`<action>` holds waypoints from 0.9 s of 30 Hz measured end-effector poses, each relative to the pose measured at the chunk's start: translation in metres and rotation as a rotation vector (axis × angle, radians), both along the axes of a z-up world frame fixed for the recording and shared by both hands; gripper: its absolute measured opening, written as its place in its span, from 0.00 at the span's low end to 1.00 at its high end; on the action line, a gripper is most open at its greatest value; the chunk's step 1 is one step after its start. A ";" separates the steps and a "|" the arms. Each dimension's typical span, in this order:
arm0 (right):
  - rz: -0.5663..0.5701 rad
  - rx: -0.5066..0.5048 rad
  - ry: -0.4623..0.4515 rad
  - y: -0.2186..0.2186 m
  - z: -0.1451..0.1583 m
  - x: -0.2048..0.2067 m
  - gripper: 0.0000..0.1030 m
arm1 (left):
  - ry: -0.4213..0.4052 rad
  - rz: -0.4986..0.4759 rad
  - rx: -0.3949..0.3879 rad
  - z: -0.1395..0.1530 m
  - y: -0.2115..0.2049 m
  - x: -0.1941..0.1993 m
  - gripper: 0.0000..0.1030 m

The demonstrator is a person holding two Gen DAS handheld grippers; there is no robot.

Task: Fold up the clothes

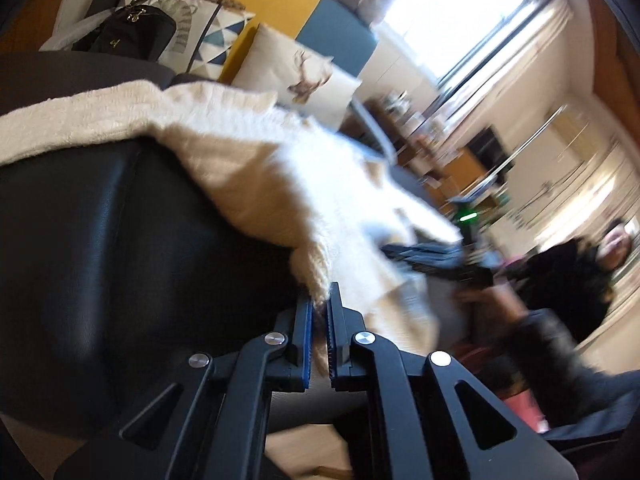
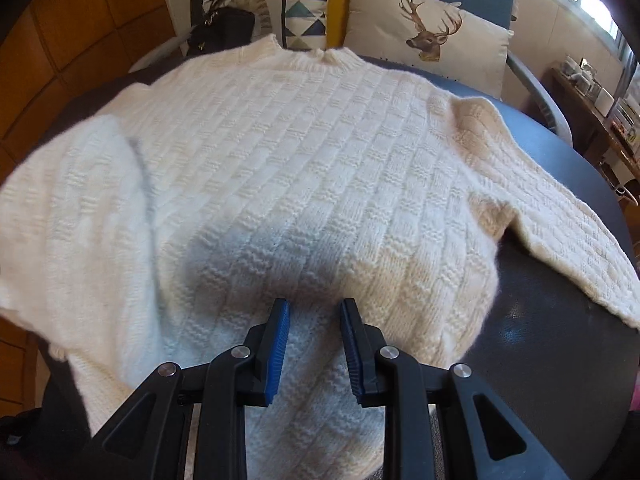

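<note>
Your right wrist view shows the whole cream knit sweater [image 2: 280, 168] spread flat, collar at the far side from your jaws, which the left view does not; your left view, tilted and blurred, shows only a bunched edge of the sweater [image 1: 256, 184] plus the person's dark sleeve [image 1: 560, 344] far to the right. Your left gripper [image 1: 319, 316] has its jaws nearly together, pinching a corner of the knit. Your right gripper [image 2: 315, 332] stands with jaws parted, fabric lying between and beneath them, nothing clamped. One sleeve trails right of those jaws over the edge of the dark round table [image 2: 552, 340], where bare tabletop shows. Beyond the collar sit a deer cushion [image 2: 432, 36], a triangle-print cushion [image 2: 308, 12] and a black handbag [image 2: 220, 28].
</note>
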State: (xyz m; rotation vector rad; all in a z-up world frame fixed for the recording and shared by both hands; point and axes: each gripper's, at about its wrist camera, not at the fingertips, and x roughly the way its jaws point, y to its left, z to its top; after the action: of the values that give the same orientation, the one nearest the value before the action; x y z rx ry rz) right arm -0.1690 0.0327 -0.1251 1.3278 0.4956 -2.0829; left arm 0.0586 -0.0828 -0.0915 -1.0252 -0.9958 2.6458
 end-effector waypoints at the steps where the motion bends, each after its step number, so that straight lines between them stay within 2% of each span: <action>1: -0.001 0.016 0.005 -0.002 -0.002 -0.002 0.25 | 0.018 0.001 0.037 0.006 0.001 0.006 0.05; 6: -0.001 0.054 0.011 -0.001 -0.002 -0.005 0.25 | 0.090 0.023 0.239 0.020 0.000 0.043 0.00; 7: -0.003 0.060 0.013 -0.001 -0.001 -0.006 0.25 | 0.083 0.045 0.234 0.019 -0.001 0.051 0.00; 10: -0.010 0.070 0.015 0.001 -0.001 -0.008 0.25 | 0.002 0.117 0.090 0.012 -0.002 0.065 0.00; 12: -0.014 0.056 0.008 0.003 -0.002 -0.009 0.26 | -0.077 0.121 -0.051 0.005 0.012 0.058 0.00; 13: -0.016 0.049 0.004 0.004 -0.003 -0.009 0.26 | -0.105 0.104 -0.115 0.003 0.022 0.053 0.02; 16: -0.023 0.031 0.004 0.007 -0.003 -0.007 0.26 | -0.114 0.004 -0.277 0.005 0.065 0.033 0.27; 17: -0.025 0.025 0.006 0.008 -0.004 -0.006 0.27 | -0.104 -0.040 -0.330 0.007 0.081 0.025 0.32; 19: -0.029 0.014 0.008 0.010 -0.003 -0.005 0.27 | -0.068 -0.137 -0.436 0.011 0.114 0.007 0.35; 23: -0.028 -0.002 0.010 0.011 -0.003 -0.004 0.27 | -0.032 -0.279 -0.515 0.013 0.158 -0.033 0.42; 27: -0.021 -0.018 0.004 0.013 -0.004 -0.005 0.27 | -0.062 -0.364 -0.581 0.002 0.184 -0.065 0.43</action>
State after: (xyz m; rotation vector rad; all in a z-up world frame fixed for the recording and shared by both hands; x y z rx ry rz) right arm -0.1744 0.0455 -0.1291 1.3238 0.4651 -2.1030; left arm -0.0061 0.1013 -0.0899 -1.2466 -0.0078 2.6355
